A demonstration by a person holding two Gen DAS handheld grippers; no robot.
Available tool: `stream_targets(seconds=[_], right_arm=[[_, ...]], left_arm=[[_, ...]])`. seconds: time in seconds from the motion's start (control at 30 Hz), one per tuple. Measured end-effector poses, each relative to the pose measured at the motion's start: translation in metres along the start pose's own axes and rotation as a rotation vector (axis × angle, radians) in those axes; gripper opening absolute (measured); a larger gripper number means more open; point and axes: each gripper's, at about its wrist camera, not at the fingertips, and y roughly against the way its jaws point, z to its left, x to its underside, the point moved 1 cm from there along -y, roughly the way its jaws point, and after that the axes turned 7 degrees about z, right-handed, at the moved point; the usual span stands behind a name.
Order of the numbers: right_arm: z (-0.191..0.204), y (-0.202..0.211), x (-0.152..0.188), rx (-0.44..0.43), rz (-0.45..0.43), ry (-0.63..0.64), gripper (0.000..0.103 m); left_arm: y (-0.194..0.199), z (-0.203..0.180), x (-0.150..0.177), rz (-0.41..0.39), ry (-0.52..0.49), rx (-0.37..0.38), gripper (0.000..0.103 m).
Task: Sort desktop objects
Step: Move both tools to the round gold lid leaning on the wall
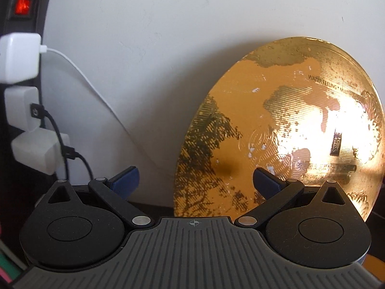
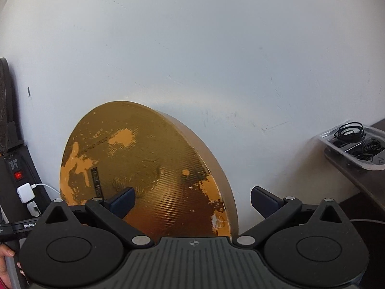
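Observation:
A round gold tin point(image 1: 284, 130) stands on its edge, leaning against the white wall. Its worn lid faces me, with dark print on it. My left gripper point(image 1: 195, 180) is open, close before the tin's left half, with nothing between its blue pads. In the right wrist view the same gold tin point(image 2: 144, 168) shows its face and its thick side rim. My right gripper point(image 2: 191, 202) is open wide, its left fingertip point(image 2: 122, 202) before the tin's face and its right one beside the rim. Neither gripper holds anything.
A black power strip point(image 1: 21, 7) with a lit red switch and several white chargers point(image 1: 19, 57) with cables stands at the left. A clear tray point(image 2: 356, 144) of black rubber bands sits on a dark ledge at the right. A hand point(image 2: 4, 260) shows at the lower left.

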Motion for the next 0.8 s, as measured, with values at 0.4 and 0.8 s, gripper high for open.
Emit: stream_targets(seconds=[0.4,0.8], right_arm=[[-0.024,-0.035,0.006,-0.062,0.009,-0.019,0.103],[-0.025,-0.058,0.017,-0.161,0.012,-0.003,0.103]], left_arm=[[-0.02,0.012,0.015,-0.03,0.032,0.082,0.103],[-0.036,0.004,0.025,0.025,-0.025,0.162,0.103]])
